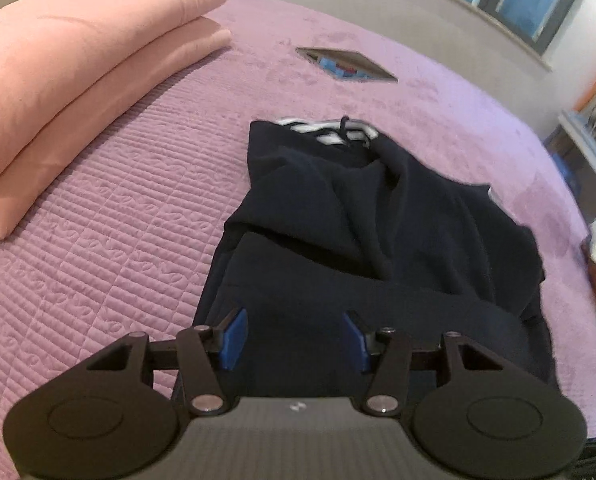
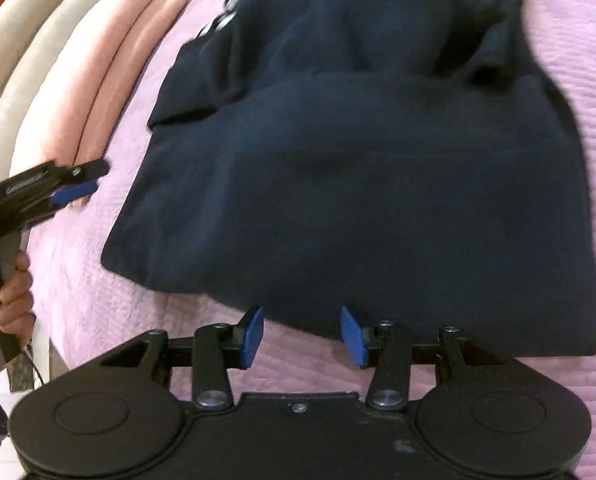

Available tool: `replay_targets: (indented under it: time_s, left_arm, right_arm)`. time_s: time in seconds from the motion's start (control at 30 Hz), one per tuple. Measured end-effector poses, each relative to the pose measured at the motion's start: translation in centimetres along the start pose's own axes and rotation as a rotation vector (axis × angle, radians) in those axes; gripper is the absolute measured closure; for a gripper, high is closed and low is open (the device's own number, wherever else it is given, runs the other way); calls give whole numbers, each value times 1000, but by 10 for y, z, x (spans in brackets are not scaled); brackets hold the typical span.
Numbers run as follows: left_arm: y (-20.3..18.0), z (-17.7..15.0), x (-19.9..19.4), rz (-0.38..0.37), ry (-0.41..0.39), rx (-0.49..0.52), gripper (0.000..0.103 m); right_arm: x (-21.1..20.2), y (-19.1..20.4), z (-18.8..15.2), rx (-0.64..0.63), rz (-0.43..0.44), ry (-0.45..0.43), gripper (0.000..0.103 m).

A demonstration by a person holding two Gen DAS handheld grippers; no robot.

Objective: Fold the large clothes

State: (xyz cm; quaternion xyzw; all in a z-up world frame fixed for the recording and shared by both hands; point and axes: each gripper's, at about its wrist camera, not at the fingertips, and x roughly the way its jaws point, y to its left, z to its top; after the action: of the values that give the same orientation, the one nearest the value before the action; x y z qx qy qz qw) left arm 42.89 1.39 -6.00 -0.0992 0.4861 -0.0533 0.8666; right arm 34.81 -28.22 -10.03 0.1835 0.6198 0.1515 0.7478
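My left gripper [image 1: 293, 336] has its blue-padded fingers [image 1: 233, 338] spread wide with nothing between them, hanging over the near end of the dark navy garment [image 1: 362, 240]; whether the pads brush the cloth I cannot tell. My right gripper [image 2: 302, 336] is spread just as wide and holds nothing, its pads at the garment's near edge [image 2: 338, 184], over the pink quilted bedspread [image 2: 578, 80]. In the right wrist view my left gripper [image 2: 73, 190] shows at the far left, off the cloth, above the bedspread, my hand [image 2: 13, 292] on its handle. The garment lies partly folded in the middle of the bed, long axis running away from my left gripper, its white-striped end [image 1: 330, 130] pointing farthest off. A folded peach blanket [image 1: 77, 68] lies well to its left.
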Motion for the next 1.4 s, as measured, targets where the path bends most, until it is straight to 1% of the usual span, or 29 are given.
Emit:
replay_targets:
  time_s: [0.07,0.13,0.27,0.37,0.43,0.5,0.73,0.87,0.9,0.97,1.1,1.13,1.2,1.23,1.27,1.33,1.4]
  left_arm:
    - [0,1,7,3,20,-4,49]
    - [1,5,12,9,37,-9,50]
    - [-4,14,19,28,50,42,49]
    - [-6,18,27,49,72,95,49]
    - [-6,19,32,65,81,121,50]
    - [-5,19,36,76,84,140,50]
    - [0,22,48,105,104,188,50]
    - [3,22,50,121,108,211,50]
    - [4,23,50,122,107,209,50]
    - [7,23,49,122,107,199,50]
    - [8,25,52,90,121,203,48]
    - [9,26,56,66,144,203,48]
    - [11,29,64,-20,213,167,49]
    - [13,30,65,-53,217,139,49]
    - [16,32,64,-63,202,117,49]
    - [18,35,64,-38,173,104,49]
    - [20,39,64,-1,144,109,49]
  right_arm:
    - [-2,9,-1,-3,-19,-5,47]
    - [-7,8,0,29,-40,-19,47]
    - [-24,-13,1,76,-138,-82,46]
    - [-28,-31,1,98,-197,-88,46]
    - [-28,-40,0,110,-219,-85,46]
    - [-19,-41,0,129,-211,-72,44]
    - [-2,-28,7,148,-191,-21,43]
    - [-3,-28,9,145,-194,-14,43]
    - [-5,-27,9,141,-197,-20,45]
    - [-14,-27,13,124,-232,-67,45]
    - [-44,-42,28,58,-368,-225,45]
    - [-47,-49,33,56,-385,-245,45]
    - [-51,-66,46,64,-414,-280,45]
    - [-51,-72,51,64,-426,-293,45]
    - [-50,-77,56,60,-438,-305,45]
    - [-45,-84,66,49,-468,-314,45]
    - [-34,-87,72,58,-474,-300,45]
